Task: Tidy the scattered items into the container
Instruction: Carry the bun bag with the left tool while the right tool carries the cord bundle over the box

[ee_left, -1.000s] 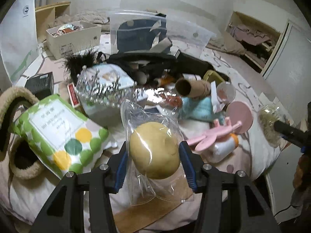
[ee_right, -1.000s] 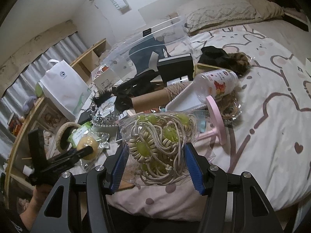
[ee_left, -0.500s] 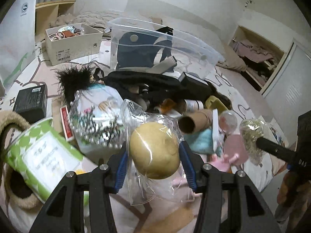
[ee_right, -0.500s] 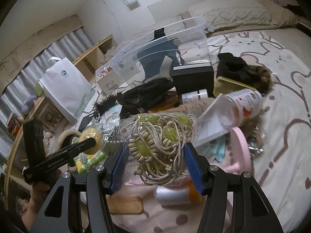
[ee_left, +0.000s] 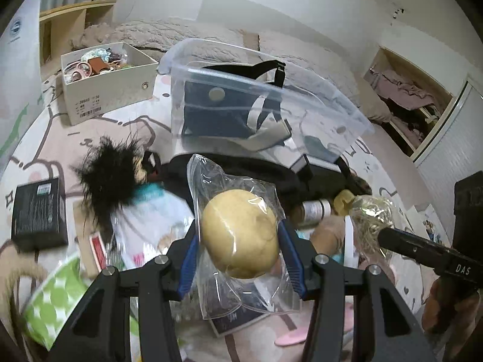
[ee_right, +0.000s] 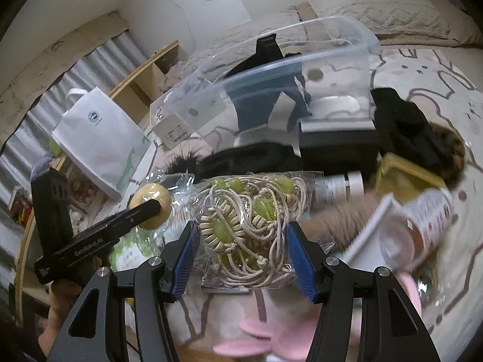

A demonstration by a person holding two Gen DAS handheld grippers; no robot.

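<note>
Left gripper (ee_left: 238, 259): I hold it pinching a clear bag with a yellow ball (ee_left: 240, 236), raised over the clutter on the bed.
Right gripper (ee_right: 241, 259): I have its pads pressed on a bagged cord-and-bead bundle (ee_right: 250, 226), level with the left load.
Container (ee_left: 262, 90): the clear bin lies ahead of both grippers, toward the pillow end of the bed, beyond a black heap; its long axis runs across my view.
Nearer hand: neither clearly, I judge.
</note>
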